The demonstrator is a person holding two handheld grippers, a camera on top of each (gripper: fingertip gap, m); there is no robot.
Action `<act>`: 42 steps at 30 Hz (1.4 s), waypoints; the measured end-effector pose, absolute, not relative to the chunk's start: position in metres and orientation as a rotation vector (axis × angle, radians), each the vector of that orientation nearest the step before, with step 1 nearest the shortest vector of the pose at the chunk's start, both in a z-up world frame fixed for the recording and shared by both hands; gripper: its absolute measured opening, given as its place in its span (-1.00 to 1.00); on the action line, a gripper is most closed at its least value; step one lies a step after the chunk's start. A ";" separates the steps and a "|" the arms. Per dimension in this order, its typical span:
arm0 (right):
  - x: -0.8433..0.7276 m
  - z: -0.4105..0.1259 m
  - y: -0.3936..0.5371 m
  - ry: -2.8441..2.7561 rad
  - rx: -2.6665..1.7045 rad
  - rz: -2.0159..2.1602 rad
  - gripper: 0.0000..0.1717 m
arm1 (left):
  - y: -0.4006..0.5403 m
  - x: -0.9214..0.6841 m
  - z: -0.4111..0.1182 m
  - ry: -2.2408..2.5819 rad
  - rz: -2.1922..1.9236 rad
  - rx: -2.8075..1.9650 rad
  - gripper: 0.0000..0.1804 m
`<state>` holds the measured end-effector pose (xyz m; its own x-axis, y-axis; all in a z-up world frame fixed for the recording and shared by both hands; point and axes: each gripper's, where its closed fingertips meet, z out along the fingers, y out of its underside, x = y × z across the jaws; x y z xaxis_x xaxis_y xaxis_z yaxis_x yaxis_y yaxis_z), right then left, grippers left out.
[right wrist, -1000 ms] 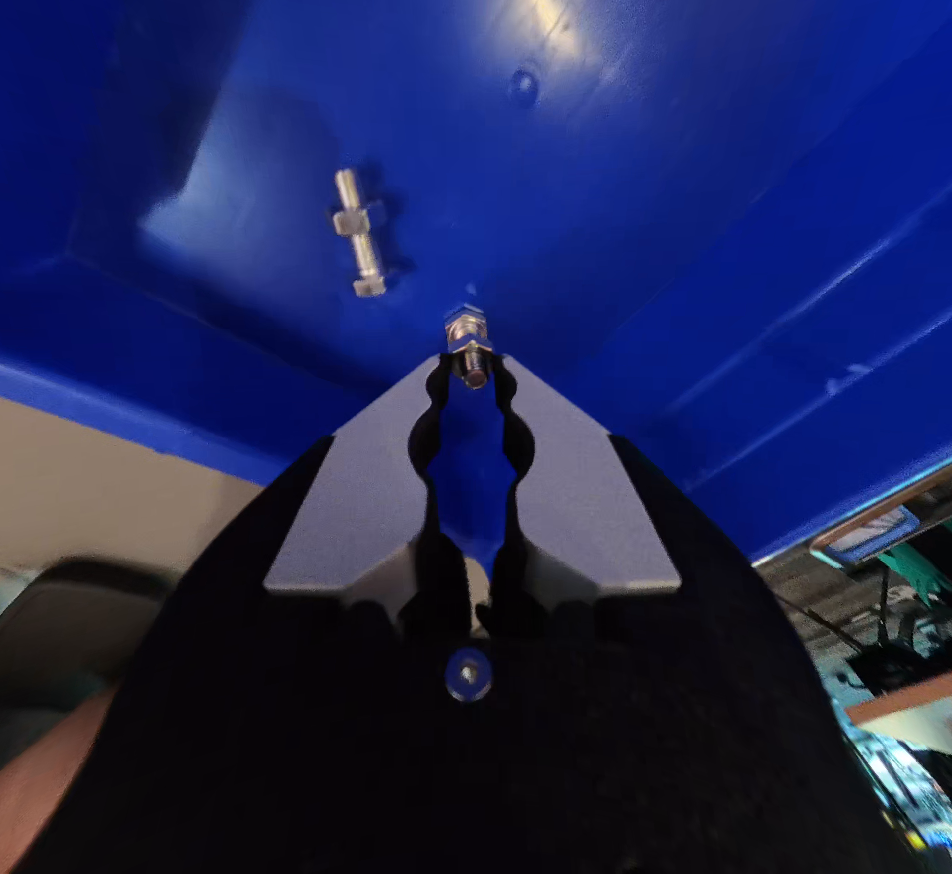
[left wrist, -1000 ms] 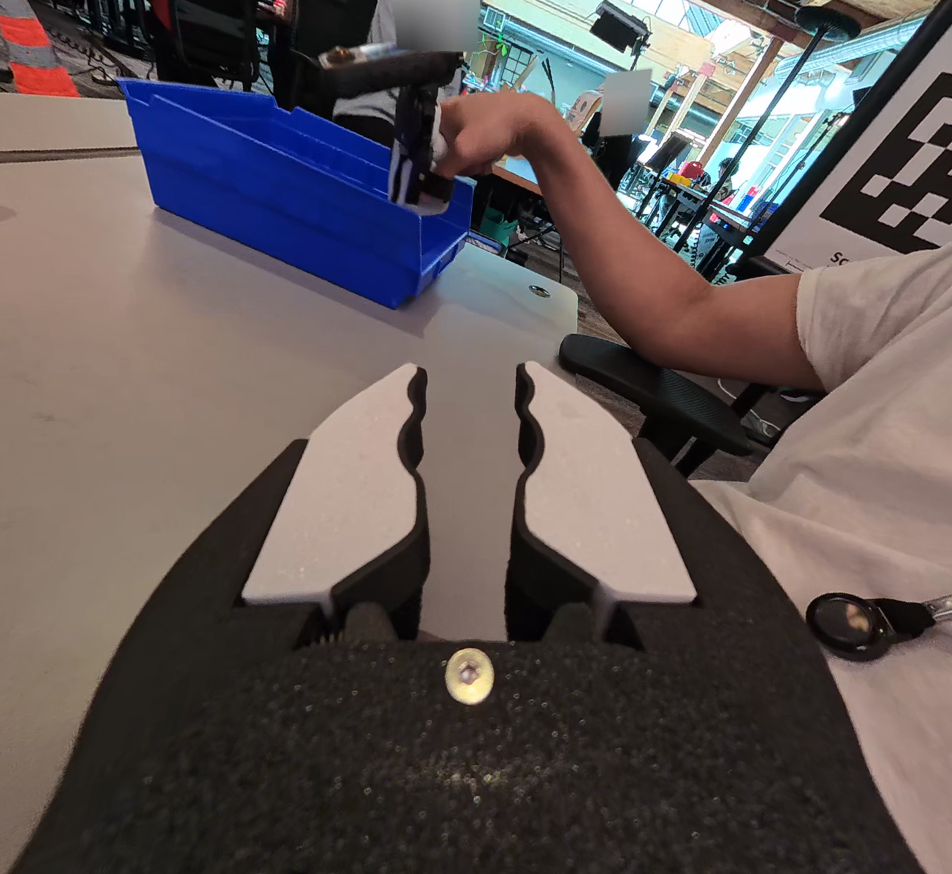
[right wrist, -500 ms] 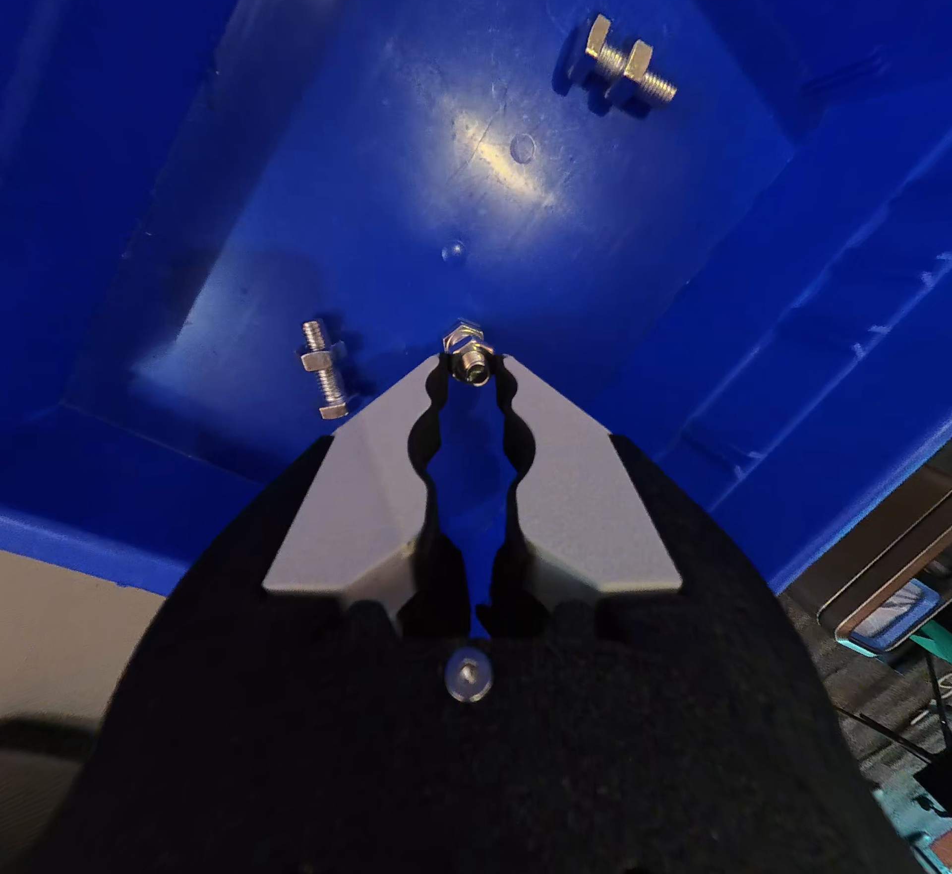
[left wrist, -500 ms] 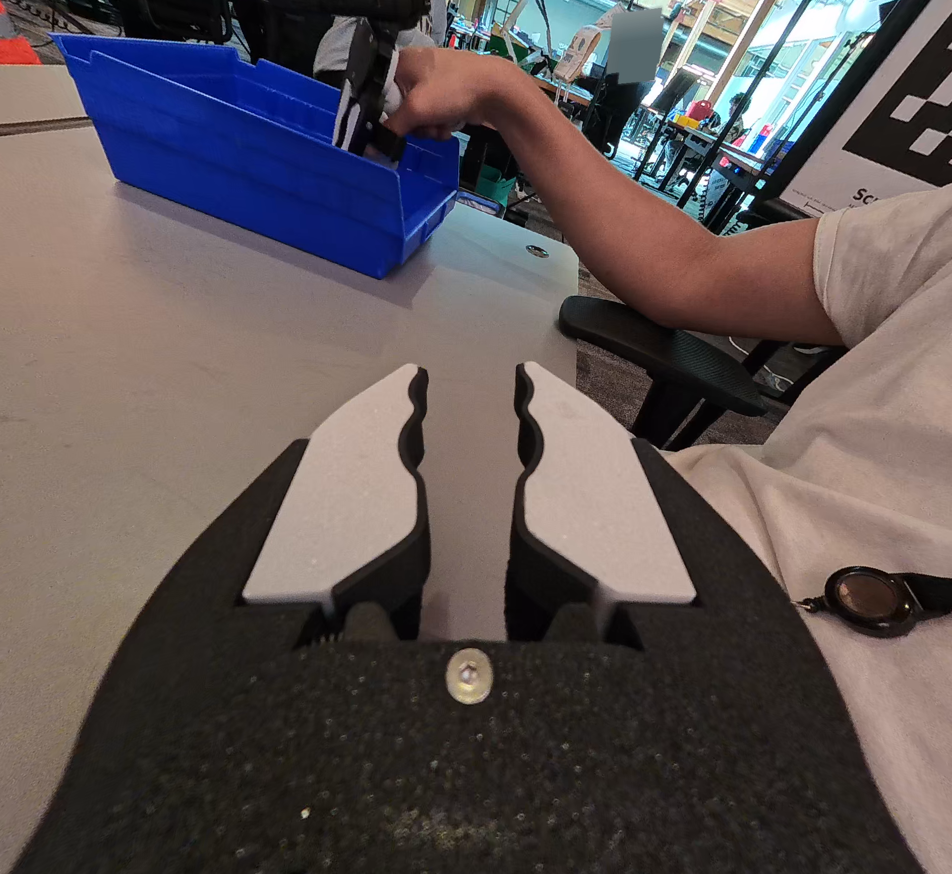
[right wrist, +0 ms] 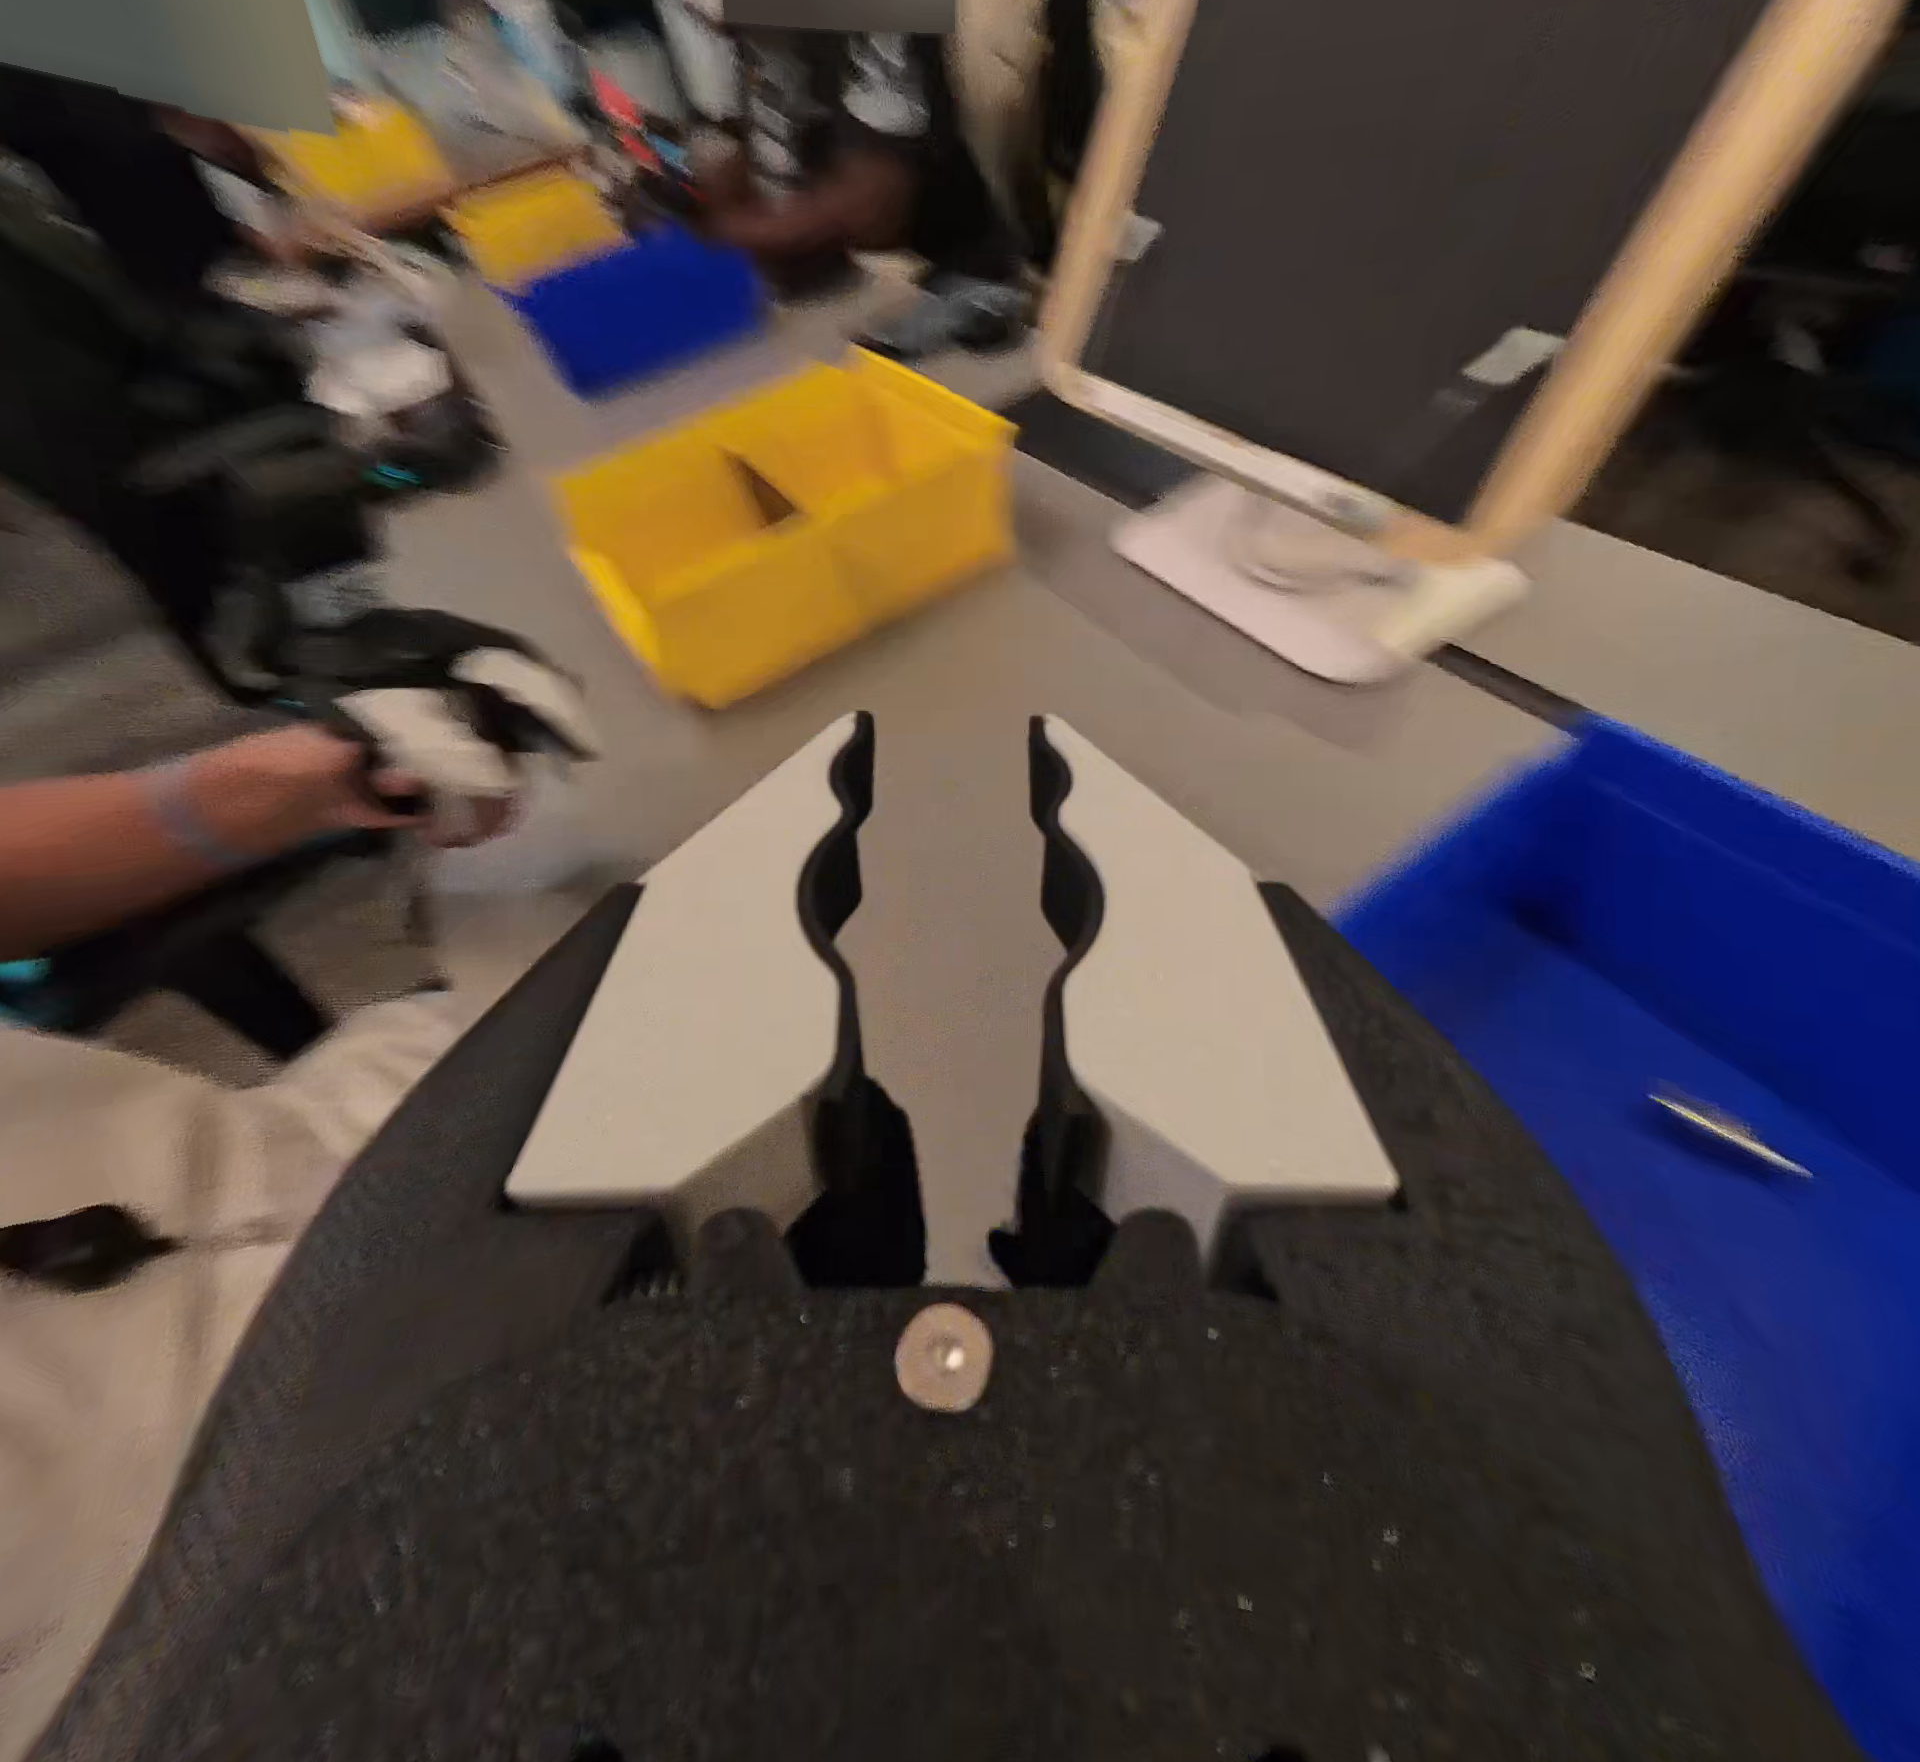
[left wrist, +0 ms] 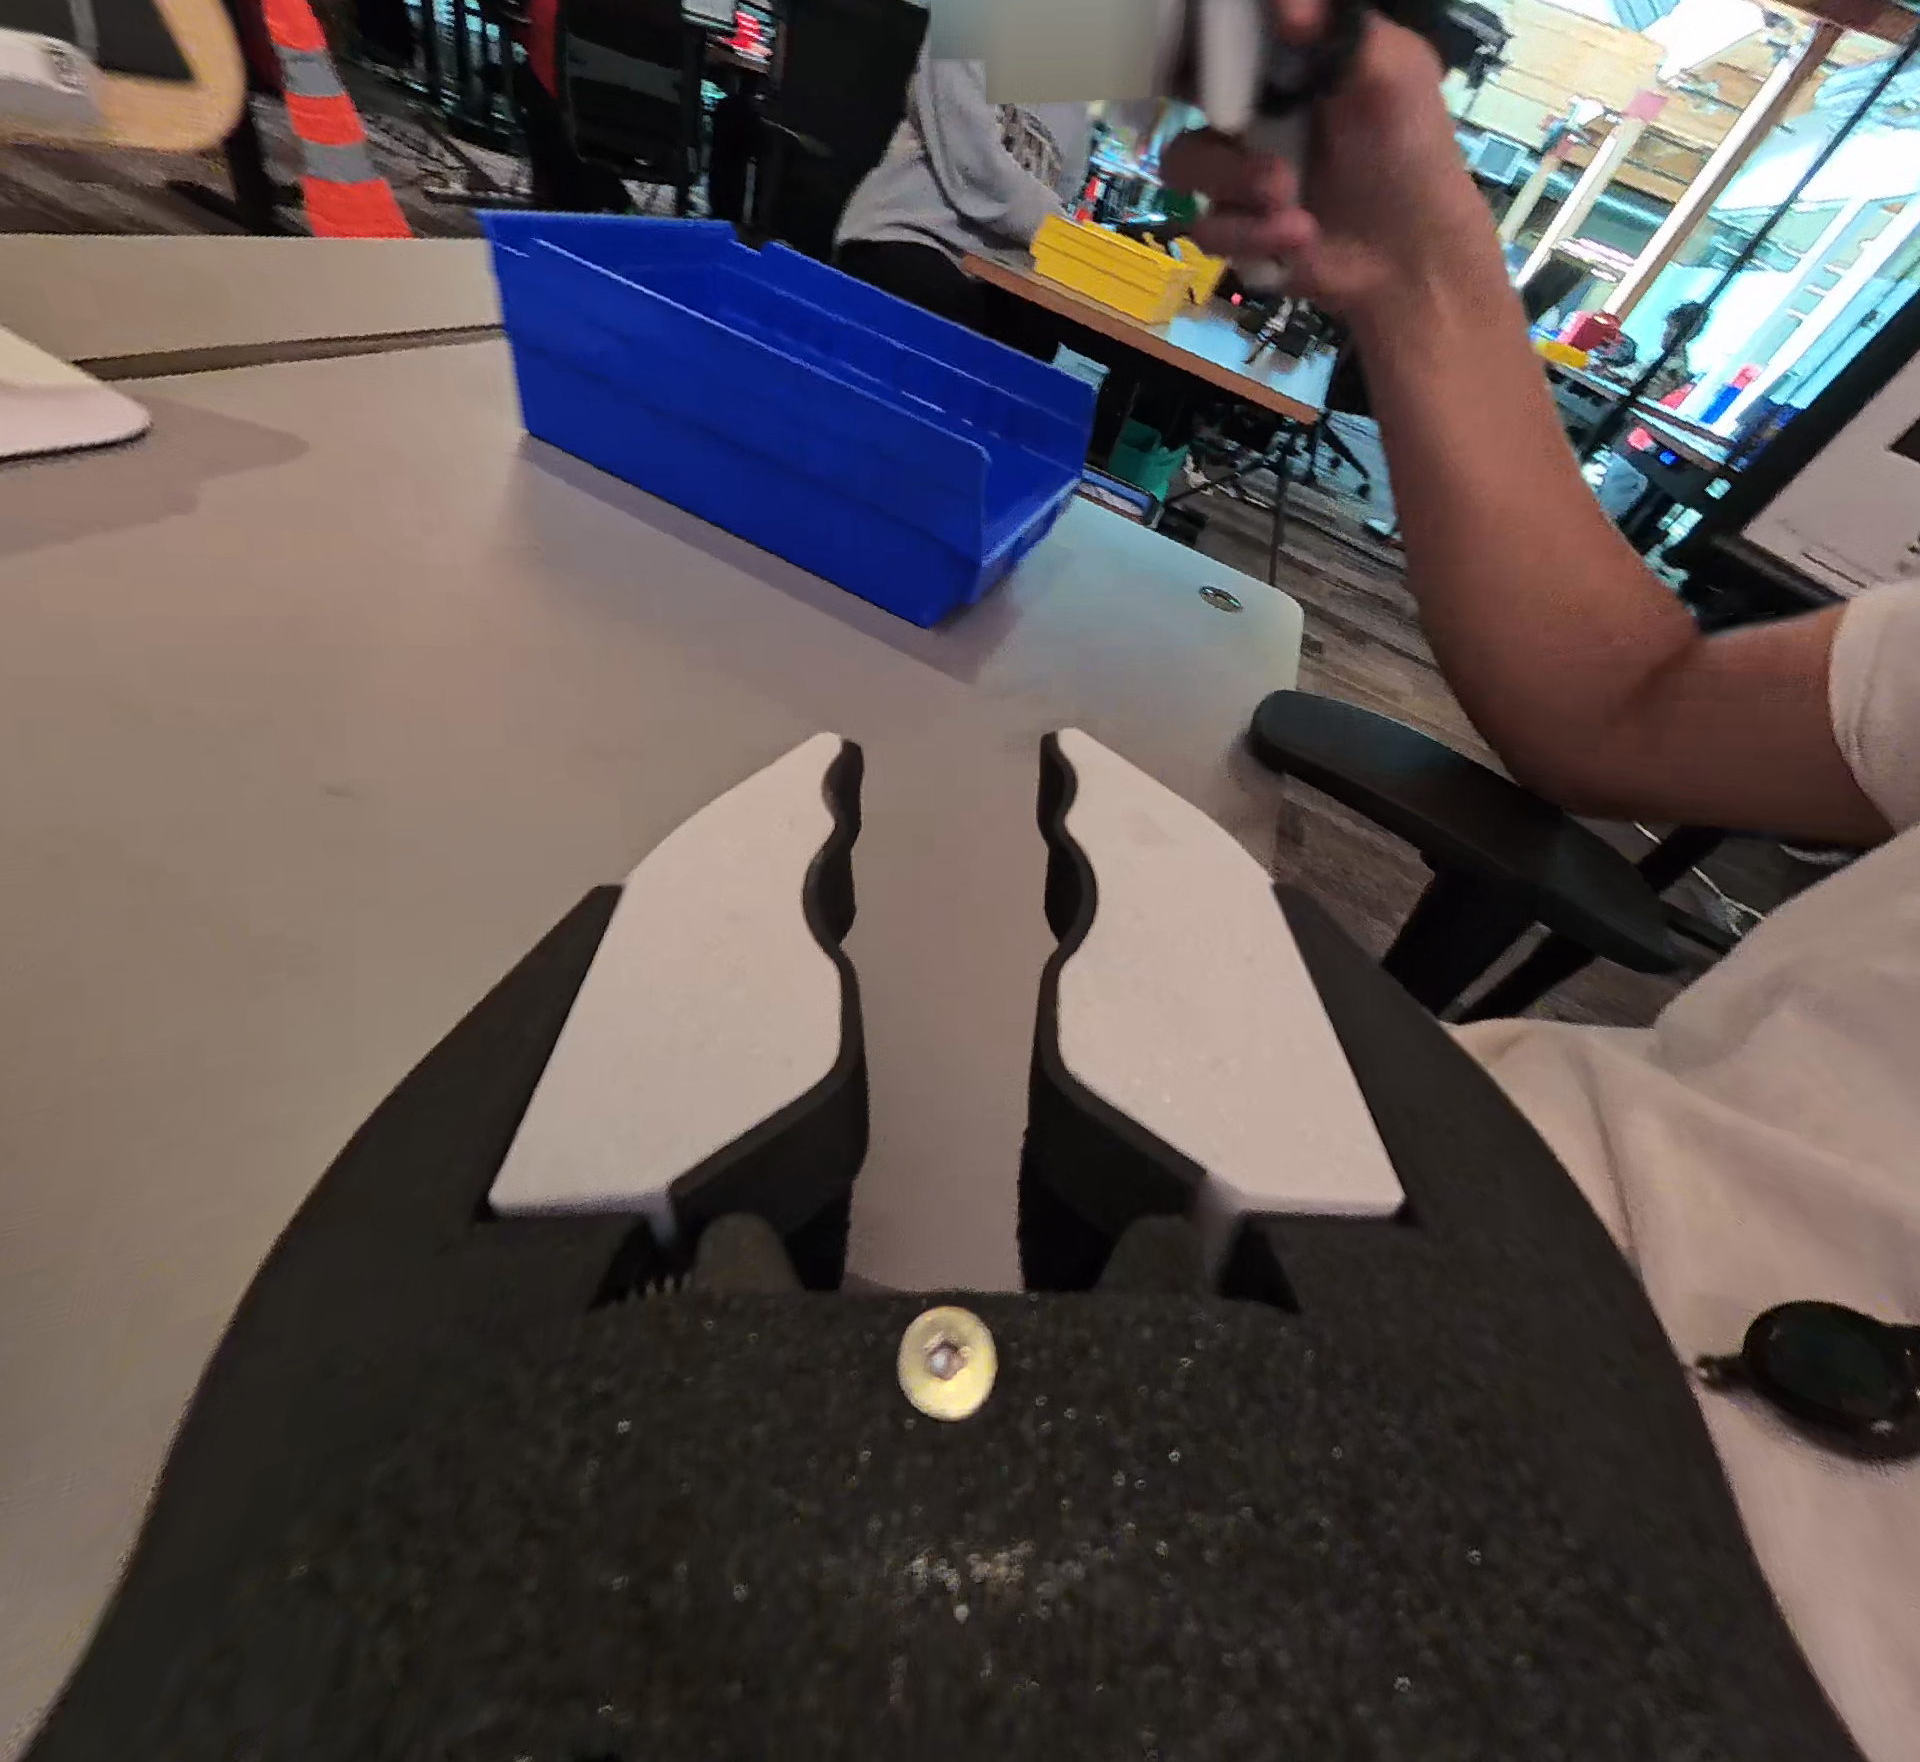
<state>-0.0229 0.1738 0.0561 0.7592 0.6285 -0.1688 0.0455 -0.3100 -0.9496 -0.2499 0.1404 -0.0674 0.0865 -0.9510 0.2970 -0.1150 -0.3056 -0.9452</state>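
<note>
Two grippers were in use. The left gripper (left wrist: 950,756) hovered over the grey table (left wrist: 312,725), jaws apart and bare. The right gripper (right wrist: 948,736), likewise released and bare, hung just beside one blue bin (right wrist: 1662,933) holding one blurred metal piece (right wrist: 1725,1132). One divided yellow bin (right wrist: 790,528) stood beyond the blue bin.

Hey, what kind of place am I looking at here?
Probably a shared workshop or lab: parts bins, one blue and one yellow, on grey tables, an orange traffic cone, more cluttered workbenches behind.
</note>
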 end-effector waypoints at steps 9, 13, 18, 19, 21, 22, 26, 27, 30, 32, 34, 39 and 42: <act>-0.163 -0.045 0.098 -0.568 -1.656 1.133 -0.74 | 0.199 -0.344 -0.031 0.877 -1.131 -1.626 -0.63; -0.169 -0.071 0.105 -0.639 -1.695 1.097 -0.74 | 0.266 -0.408 -0.050 0.857 -0.734 -1.872 -0.63; -0.175 -0.089 0.117 -0.671 -1.703 1.149 -0.76 | 0.347 -0.462 -0.117 0.825 -0.283 -2.326 -0.62; -0.177 -0.089 0.117 -0.655 -1.699 1.205 -0.76 | 0.358 -0.467 -0.129 0.769 -0.245 -2.409 -0.62; -0.179 -0.090 0.115 -0.645 -1.698 1.284 -0.76 | 0.370 -0.473 -0.152 0.640 -0.250 -2.568 -0.63; -0.179 -0.090 0.114 -0.651 -1.696 1.298 -0.76 | 0.374 -0.475 -0.161 0.562 -0.261 -2.627 -0.63; -0.176 -0.088 0.114 -0.644 -1.685 1.327 -0.76 | 0.383 -0.481 -0.175 0.361 -0.276 -2.694 -0.66; -0.175 -0.087 0.114 -0.636 -1.681 1.348 -0.76 | 0.385 -0.482 -0.175 0.335 -0.267 -2.690 -0.65; -0.175 -0.085 0.112 -0.625 -1.669 1.406 -0.76 | 0.389 -0.485 -0.180 0.301 -0.207 -2.704 -0.65; -0.175 -0.085 0.110 -0.636 -1.673 1.418 -0.76 | 0.391 -0.488 -0.184 0.291 -0.146 -2.716 -0.65; -0.176 -0.087 0.107 -0.652 -1.682 1.414 -0.76 | 0.391 -0.489 -0.188 0.280 -0.115 -2.730 -0.66; -0.175 -0.087 0.104 -0.665 -1.683 1.415 -0.76 | 0.391 -0.485 -0.191 0.278 -0.107 -2.719 -0.76; -0.174 -0.086 0.104 -0.658 -1.683 1.425 -0.77 | 0.392 -0.482 -0.187 0.287 -0.136 -2.688 -0.82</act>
